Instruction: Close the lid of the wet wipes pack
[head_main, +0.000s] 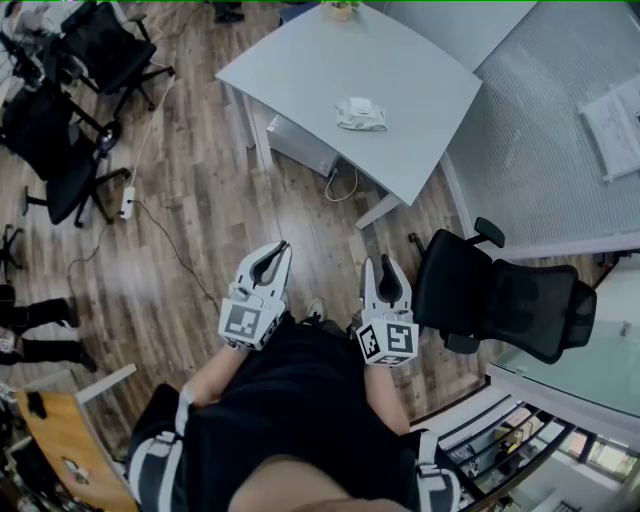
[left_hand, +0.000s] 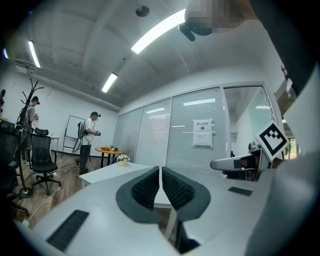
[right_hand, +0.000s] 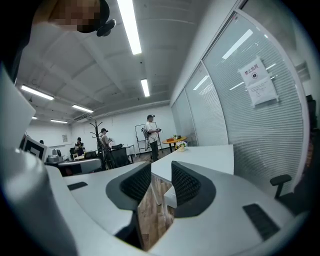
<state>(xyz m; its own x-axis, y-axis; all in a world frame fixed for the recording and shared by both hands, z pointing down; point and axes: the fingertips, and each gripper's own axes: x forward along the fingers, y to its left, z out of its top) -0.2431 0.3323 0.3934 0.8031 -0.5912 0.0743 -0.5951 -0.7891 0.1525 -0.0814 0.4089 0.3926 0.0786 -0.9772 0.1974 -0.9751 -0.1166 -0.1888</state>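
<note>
White wet wipes pack flat on the pale grey table, near its middle

The floor under you is wood planks with a soft shine. The table has a smooth, matt, pale top. The wet wipes pack looks like crinkled plastic film. Your left gripper and right gripper are matt white plastic, and their pads are black and ribbed. The chair looks like black cloth.

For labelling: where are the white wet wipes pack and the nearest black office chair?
White wet wipes pack (head_main: 361, 114): head view, its top.
Nearest black office chair (head_main: 458, 285): head view, its seat.
</note>
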